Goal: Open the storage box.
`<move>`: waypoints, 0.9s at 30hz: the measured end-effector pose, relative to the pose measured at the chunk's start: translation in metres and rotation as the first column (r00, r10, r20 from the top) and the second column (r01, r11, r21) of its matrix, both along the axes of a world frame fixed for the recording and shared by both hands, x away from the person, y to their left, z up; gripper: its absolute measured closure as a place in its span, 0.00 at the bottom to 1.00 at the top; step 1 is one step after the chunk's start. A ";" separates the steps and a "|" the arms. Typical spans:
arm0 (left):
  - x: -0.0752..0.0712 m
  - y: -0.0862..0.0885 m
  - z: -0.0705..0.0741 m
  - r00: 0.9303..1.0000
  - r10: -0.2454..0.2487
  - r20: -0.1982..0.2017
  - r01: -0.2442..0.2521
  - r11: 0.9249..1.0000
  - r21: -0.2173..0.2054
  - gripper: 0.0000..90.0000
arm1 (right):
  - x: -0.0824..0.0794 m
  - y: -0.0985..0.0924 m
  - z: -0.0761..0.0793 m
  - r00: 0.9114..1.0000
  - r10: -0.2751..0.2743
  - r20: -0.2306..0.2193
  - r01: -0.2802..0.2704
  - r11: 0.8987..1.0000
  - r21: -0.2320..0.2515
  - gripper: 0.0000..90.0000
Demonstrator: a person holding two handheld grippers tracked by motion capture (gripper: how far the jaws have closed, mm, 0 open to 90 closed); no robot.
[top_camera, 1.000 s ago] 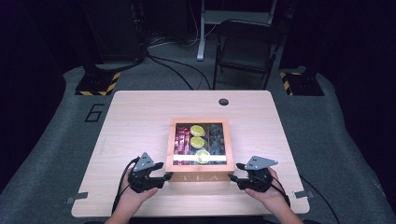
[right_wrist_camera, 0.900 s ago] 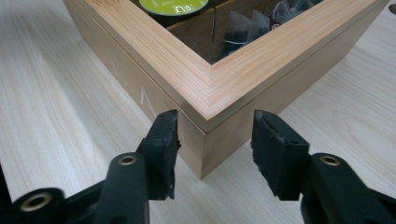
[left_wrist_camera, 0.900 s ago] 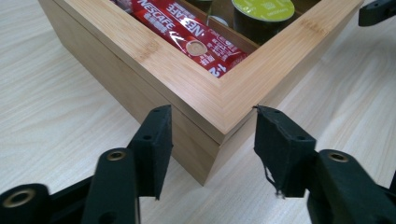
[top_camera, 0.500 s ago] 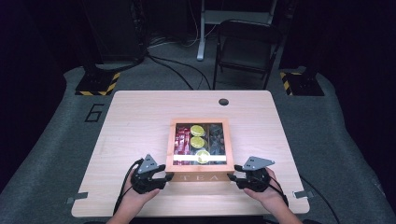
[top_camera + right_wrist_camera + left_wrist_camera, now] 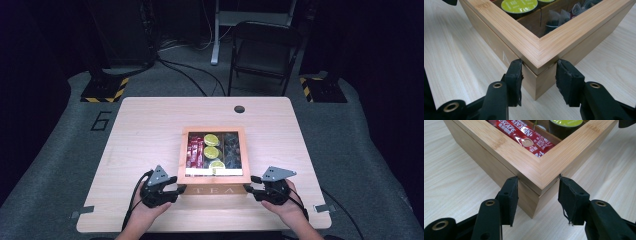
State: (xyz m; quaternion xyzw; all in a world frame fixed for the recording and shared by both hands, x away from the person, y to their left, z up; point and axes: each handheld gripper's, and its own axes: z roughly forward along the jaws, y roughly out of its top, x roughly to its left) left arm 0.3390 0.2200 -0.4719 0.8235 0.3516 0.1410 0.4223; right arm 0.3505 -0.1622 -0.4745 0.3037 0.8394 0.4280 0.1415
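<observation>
Lettering "TEA" on box (image 5: 214, 190) front shows from high view.

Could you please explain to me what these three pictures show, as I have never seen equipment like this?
There is no robot here: a person sits at a wooden table and holds a hand tool with two black fingers in each hand. The high view looks down from above. The other two pictures come from small cameras riding on the tools.

On the table stands a wooden tea box with a glass-windowed lid; red coffee sachets, green-topped capsules and dark tea bags show inside.

The left gripper straddles one near corner of the box and the right gripper the other. The right one's fingers have just been closing onto its corner, under the lid's edge.
</observation>
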 end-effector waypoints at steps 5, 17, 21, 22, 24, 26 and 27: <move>-0.001 -0.002 0.001 1.000 0.008 0.021 -0.009 1.000 0.013 0.57 | 0.001 0.001 0.001 1.000 -0.006 0.009 0.006 1.000 0.010 0.62; -0.002 -0.004 0.008 0.996 0.032 0.079 -0.032 0.999 0.004 0.55 | 0.001 0.003 0.008 0.997 -0.026 0.068 0.024 0.999 0.030 0.62; -0.003 -0.005 0.012 0.995 0.052 0.090 -0.051 0.999 -0.009 0.55 | 0.001 0.002 0.011 0.998 -0.034 0.061 0.032 0.999 0.044 0.62; -0.002 -0.004 0.014 0.994 0.058 0.094 -0.056 0.998 -0.022 0.55 | 0.002 0.002 0.012 0.997 -0.038 0.061 0.035 0.998 0.051 0.62; -0.002 -0.003 0.017 0.994 0.061 0.089 -0.058 0.998 -0.041 0.55 | 0.002 0.002 0.017 0.997 -0.046 0.062 0.042 0.997 0.063 0.61; -0.001 -0.003 0.020 0.994 0.068 0.083 -0.063 0.996 -0.059 0.55 | 0.003 0.003 0.021 0.997 -0.057 0.061 0.053 0.996 0.068 0.61; 0.000 -0.003 0.021 0.994 0.067 0.087 -0.062 0.996 -0.058 0.55 | 0.003 0.004 0.022 0.996 -0.062 0.056 0.058 0.996 0.072 0.61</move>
